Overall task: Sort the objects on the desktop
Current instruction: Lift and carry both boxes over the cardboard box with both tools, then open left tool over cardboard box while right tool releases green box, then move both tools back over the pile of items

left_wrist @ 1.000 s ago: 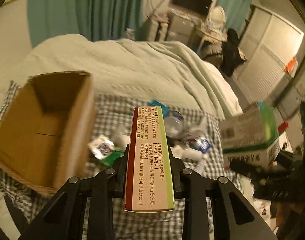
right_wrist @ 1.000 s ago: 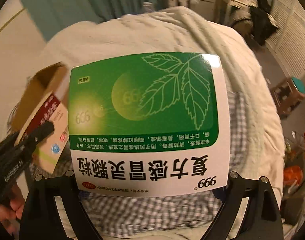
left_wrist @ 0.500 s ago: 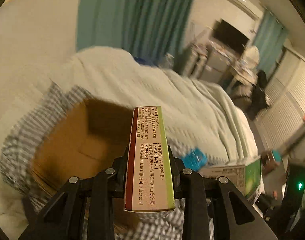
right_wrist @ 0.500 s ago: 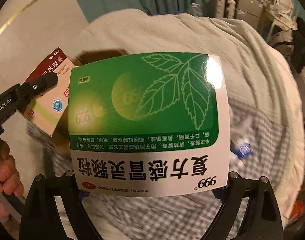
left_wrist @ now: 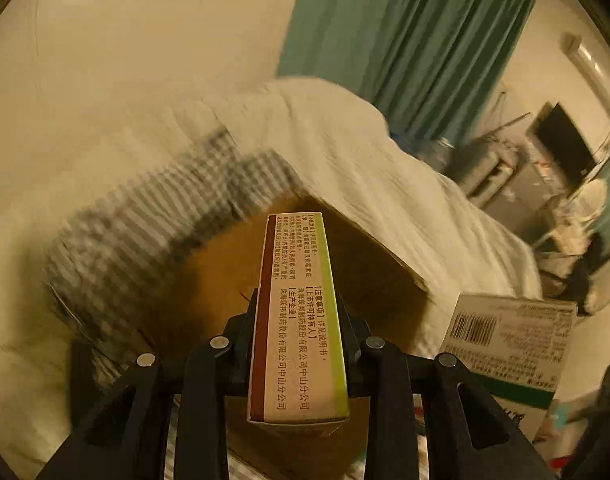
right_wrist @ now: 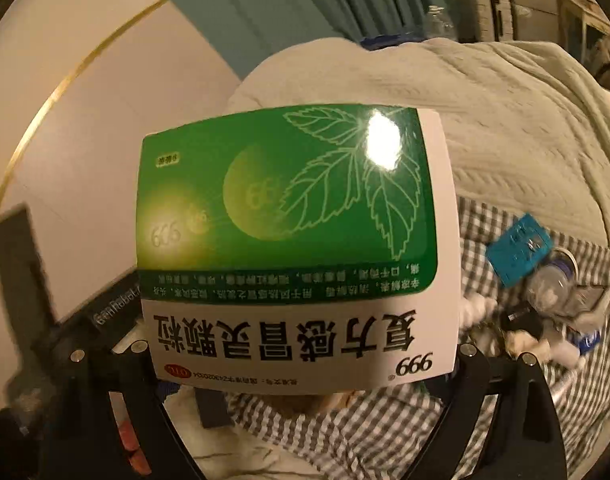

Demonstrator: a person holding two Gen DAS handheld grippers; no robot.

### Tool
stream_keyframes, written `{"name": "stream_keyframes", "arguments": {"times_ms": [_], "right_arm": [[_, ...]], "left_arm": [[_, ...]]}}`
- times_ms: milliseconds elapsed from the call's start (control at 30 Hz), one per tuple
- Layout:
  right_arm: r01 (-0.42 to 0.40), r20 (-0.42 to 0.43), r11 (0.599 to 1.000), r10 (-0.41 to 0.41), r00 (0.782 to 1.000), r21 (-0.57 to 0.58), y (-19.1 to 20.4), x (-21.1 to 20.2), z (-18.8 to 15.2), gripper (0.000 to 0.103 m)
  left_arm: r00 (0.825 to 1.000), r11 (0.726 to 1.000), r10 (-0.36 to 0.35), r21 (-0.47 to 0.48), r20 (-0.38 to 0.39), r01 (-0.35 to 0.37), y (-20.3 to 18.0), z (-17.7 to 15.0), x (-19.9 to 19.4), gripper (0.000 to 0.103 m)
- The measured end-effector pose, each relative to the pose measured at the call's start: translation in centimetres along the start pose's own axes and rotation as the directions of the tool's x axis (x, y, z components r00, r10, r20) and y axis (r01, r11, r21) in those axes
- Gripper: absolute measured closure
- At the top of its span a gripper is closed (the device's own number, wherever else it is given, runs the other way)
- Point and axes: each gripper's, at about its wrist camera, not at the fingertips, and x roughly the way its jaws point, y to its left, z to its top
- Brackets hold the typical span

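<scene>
**Both boxes carried over to the carton**

The left gripper (left_wrist: 298, 320) still clamps the narrow medicine box (left_wrist: 299, 320), now above the open cardboard carton (left_wrist: 377, 276), which a second ago sat off to the left. The right gripper (right_wrist: 305, 364) still pinches the wide green box (right_wrist: 297, 248); the clutter (right_wrist: 545, 300) on the checked sheet (right_wrist: 385, 432) has slid to its right.

Warm, dim light is falling on a cream wall (left_wrist: 137, 52) and teal curtains (left_wrist: 417, 44) behind a bed (left_wrist: 385, 176) that is lying under a pale blanket (right_wrist: 517, 112) and checked sheet (right_wrist: 385, 428) — a dark screen (left_wrist: 561, 144) and cluttered furniture are standing beyond.
</scene>
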Motion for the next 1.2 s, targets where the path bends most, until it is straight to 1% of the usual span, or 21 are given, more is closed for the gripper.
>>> {"name": "stream_keyframes", "arguments": {"times_ms": [33,100,133,200,233,267,300,333,400,467,533,700,767,800,900,1033,1100,1200], "right_arm": [[0.010,-0.003,1.000,-0.010,1.000,-0.012,0.3,0.5,0.1,0.011],[0.030,0.009,0.998,-0.030,1.000,-0.053,1.2,1.1,0.3,0.011],[0.028,0.015,0.998,-0.028,1.000,-0.061,1.4,1.3,0.5,0.010],[0.024,0.034,0.998,-0.023,0.999,-0.057,1.9,1.1,0.9,0.009],[0.033,0.045,0.998,-0.030,0.999,-0.052,1.9,1.2,1.1,0.008],[0.035,0.057,0.998,-0.033,0.998,-0.050,1.8,1.0,1.1,0.006],[0.033,0.075,0.998,-0.030,0.997,-0.044,1.5,0.7,1.3,0.002],[0.031,0.088,0.999,-0.028,0.996,-0.042,1.5,0.2,1.2,0.001],[0.035,0.109,0.999,-0.030,0.994,-0.040,1.2,-0.6,1.3,0.001],[0.059,0.137,0.997,-0.052,0.989,-0.047,0.8,-1.9,1.4,0.001],[0.088,0.168,0.995,-0.079,0.983,-0.048,0.0,-3.4,1.3,0.001],[0.170,0.225,0.985,-0.161,0.961,-0.019,-3.2,-7.2,0.8,0.001],[0.204,0.239,0.979,-0.199,0.950,0.004,-5.0,-8.8,0.4,0.001],[0.221,0.245,0.975,-0.219,0.944,0.018,-5.8,-9.6,0.2,0.001],[0.271,0.254,0.960,-0.281,0.925,0.076,-8.5,-11.5,-0.4,0.001],[0.296,0.238,0.942,-0.328,0.914,0.161,-12.0,-13.3,-1.6,0.001],[0.317,0.227,0.932,-0.352,0.908,0.176,-13.3,-13.6,-2.3,0.001],[0.351,0.202,0.920,-0.382,0.902,0.175,-15.0,-13.9,-3.4,0.001]], "left_arm": [[1.000,1.000,0.018,0.013,0.001,-0.018,-0.1,0.2,0.2,0.073],[1.000,1.000,0.004,0.026,-0.024,-0.003,0.0,0.6,0.8,0.073],[1.000,1.000,0.000,0.029,-0.030,0.001,0.3,0.9,0.9,0.070],[0.999,1.000,0.008,0.029,-0.037,-0.007,0.5,1.2,1.1,0.054],[0.999,1.000,0.023,0.020,-0.038,-0.022,0.4,1.6,1.0,0.034],[0.999,0.999,0.035,0.004,-0.028,-0.035,0.8,1.5,0.9,0.025],[0.999,0.999,0.038,-0.014,-0.016,-0.038,0.8,1.6,0.7,0.024],[0.999,0.999,0.033,-0.023,-0.013,-0.034,0.9,1.9,0.5,0.023],[1.000,1.000,0.024,-0.015,-0.010,-0.024,0.4,2.2,0.2,0.023],[0.999,0.999,0.033,0.004,0.006,-0.033,-0.2,2.1,-0.2,0.022],[0.999,0.999,0.032,0.031,0.014,-0.033,-1.3,1.9,-0.6,0.021],[1.000,0.994,-0.019,0.107,-0.004,0.019,-4.6,0.0,-1.3,0.020],[0.999,0.989,-0.039,0.145,-0.011,0.040,-6.4,-1.2,-1.6,0.014],[0.998,0.984,-0.054,0.169,-0.020,0.056,-7.5,-1.9,-1.8,0.013],[0.995,0.971,-0.088,0.218,-0.047,0.097,-10.1,-3.7,-2.2,0.013],[0.991,0.950,-0.113,0.284,-0.068,0.127,-13.4,-6.1,-2.1,0.012],[0.991,0.945,-0.105,0.302,-0.087,0.127,-14.6,-7.2,-1.6,0.012],[0.984,0.938,-0.099,0.317,-0.150,0.143,-16.3,-9.1,-0.3,0.012]]}}
